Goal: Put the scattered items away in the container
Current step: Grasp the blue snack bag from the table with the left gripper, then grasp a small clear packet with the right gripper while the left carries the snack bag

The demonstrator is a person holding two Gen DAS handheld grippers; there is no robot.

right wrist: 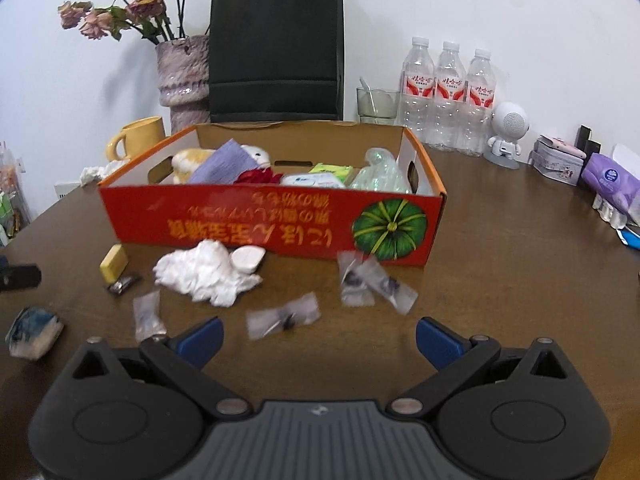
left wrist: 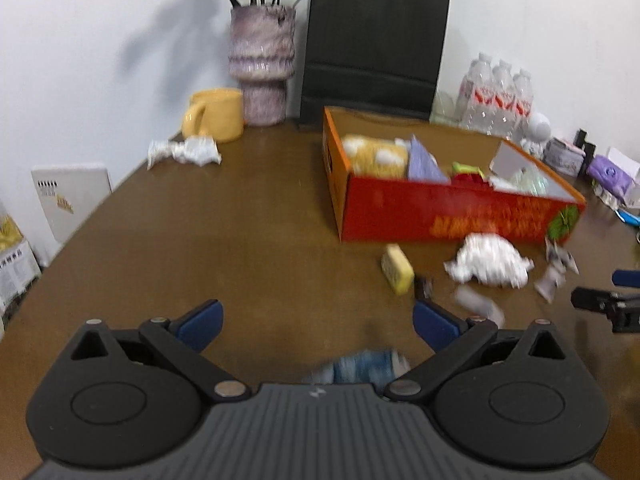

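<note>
A red-orange cardboard box [right wrist: 264,226] [left wrist: 460,216] stands on the brown table, holding a plush toy, purple cloth and packets. In front of it lie a crumpled white tissue [right wrist: 204,272] [left wrist: 488,260], a yellow eraser-like block [right wrist: 114,263] [left wrist: 397,268], a black clip [right wrist: 122,285] and several small clear bags [right wrist: 284,318]. A blue-white crumpled wad [right wrist: 34,330] [left wrist: 360,366] lies at the left, just under my open left gripper [left wrist: 318,322]. My right gripper [right wrist: 318,340] is open and empty, just behind the clear bags.
A yellow mug [left wrist: 214,114], a vase of dried flowers [left wrist: 262,66], a black paper bag [right wrist: 276,50], water bottles [right wrist: 450,96], a glass, a small white speaker figure [right wrist: 506,134] and tissue packs line the wall. Another crumpled wrapper [left wrist: 184,152] lies by the mug.
</note>
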